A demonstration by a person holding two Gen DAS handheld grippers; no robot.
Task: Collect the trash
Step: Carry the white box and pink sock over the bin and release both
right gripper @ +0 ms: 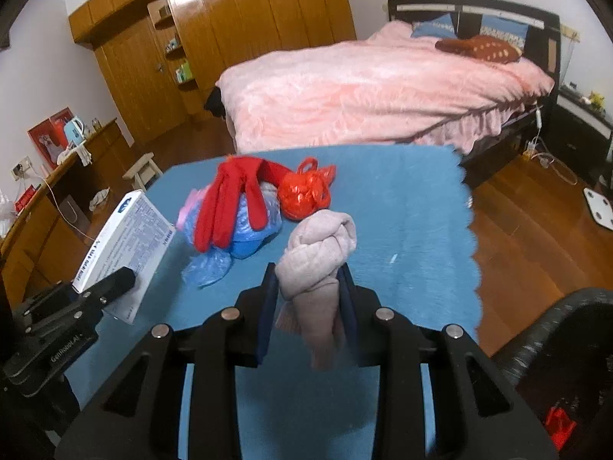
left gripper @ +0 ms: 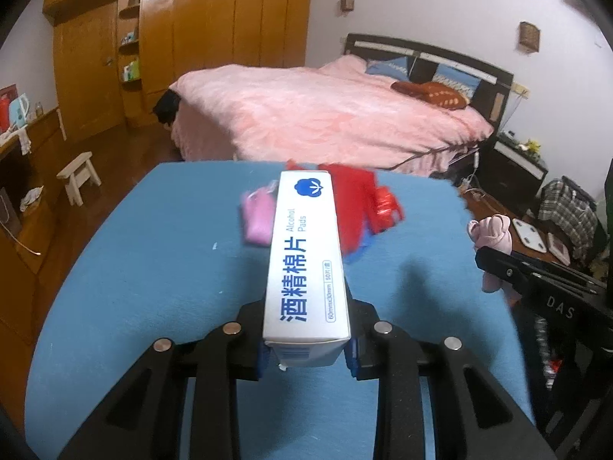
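Observation:
My left gripper [left gripper: 306, 349] is shut on a white alcohol pads box [left gripper: 306, 257] and holds it above the blue table cloth [left gripper: 153, 268]; the box also shows in the right wrist view [right gripper: 126, 245]. My right gripper [right gripper: 308, 299] is shut on a knotted pale pink sock [right gripper: 318, 260], which also shows in the left wrist view [left gripper: 492, 237]. On the cloth lie a red glove [right gripper: 230, 199] over a blue plastic bag [right gripper: 245, 230], a red plastic bag [right gripper: 304, 191] and a small pink item [left gripper: 258, 218].
A dark bin [right gripper: 551, 368] with red trash [right gripper: 559, 425] inside stands low at the right of the table. A pink bed [right gripper: 383, 88] lies beyond the table. A wooden wardrobe [left gripper: 191, 38], a small stool [left gripper: 78, 176] and a scale [right gripper: 599, 207] stand around.

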